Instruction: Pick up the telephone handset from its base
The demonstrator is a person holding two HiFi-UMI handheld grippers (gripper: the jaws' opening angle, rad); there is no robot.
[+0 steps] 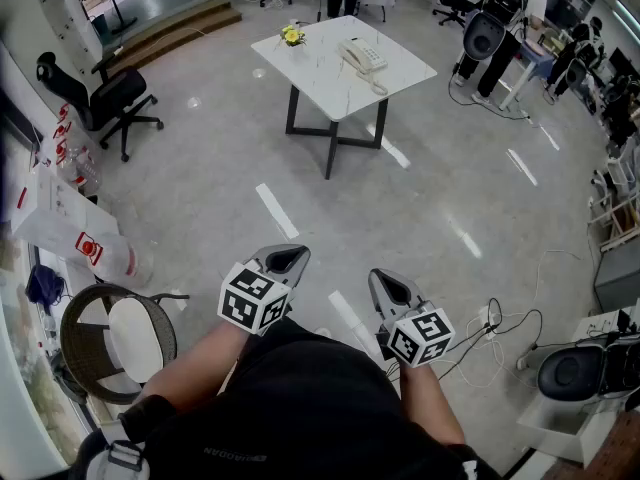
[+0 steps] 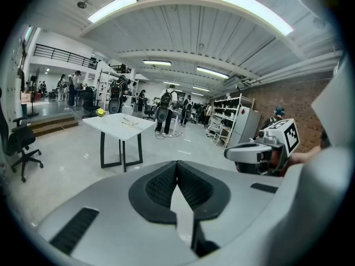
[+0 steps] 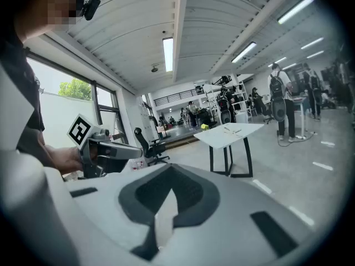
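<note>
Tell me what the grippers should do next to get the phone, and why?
Probably walk closer first. The telephone sits on the white table, well beyond reach, and the left gripper and right gripper are both shut and empty.

Left gripper (image 2: 177,165) jaws together, white table (image 2: 108,124) beyond

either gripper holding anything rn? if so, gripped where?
Nothing is held. The left gripper and right gripper are both shut with empty fingers; the telephone sits far off on the white table.
</note>
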